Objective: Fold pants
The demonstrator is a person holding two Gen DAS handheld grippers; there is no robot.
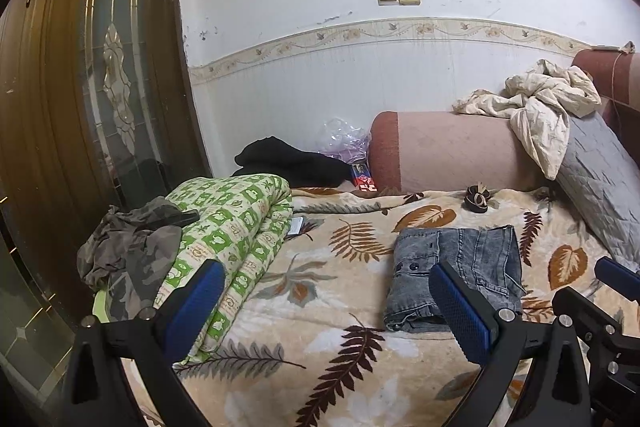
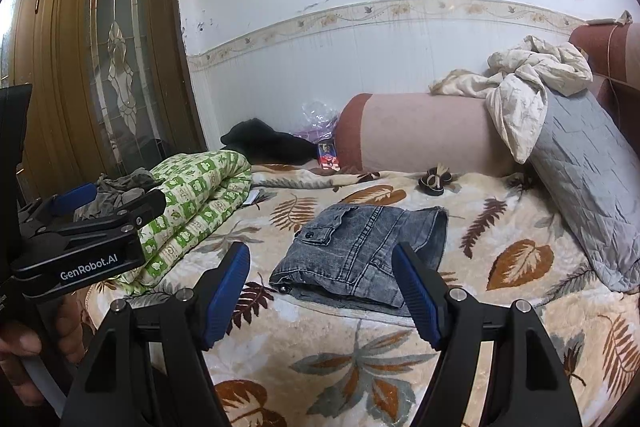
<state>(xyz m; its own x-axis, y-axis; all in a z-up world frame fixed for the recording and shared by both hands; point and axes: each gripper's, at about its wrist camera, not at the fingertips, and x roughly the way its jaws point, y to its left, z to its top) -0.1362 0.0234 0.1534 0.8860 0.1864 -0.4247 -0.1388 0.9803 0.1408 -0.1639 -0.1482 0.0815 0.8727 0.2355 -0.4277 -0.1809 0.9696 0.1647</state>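
Bed: a wide bed under a cream plush blanket with brown and grey leaf print (image 2: 320, 359).
Centre: folded grey washed-denim pants (image 2: 360, 251), lying flat on it.
Left of the pants: a rolled green-and-cream checked quilt (image 2: 192, 203), at the bed's edge.
Behind the pants: a small dark coiled belt (image 2: 434, 183); further back-left, a black crumpled garment (image 2: 268, 143).
Right of the pants: a grey quilted pillow (image 2: 588, 187), leaning up.

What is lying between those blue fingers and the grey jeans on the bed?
Nothing visible. Only bare leaf-patterned blanket lies between the right gripper and the folded jeans; the left gripper has the same open stretch. Both sets of fingers are open and empty.
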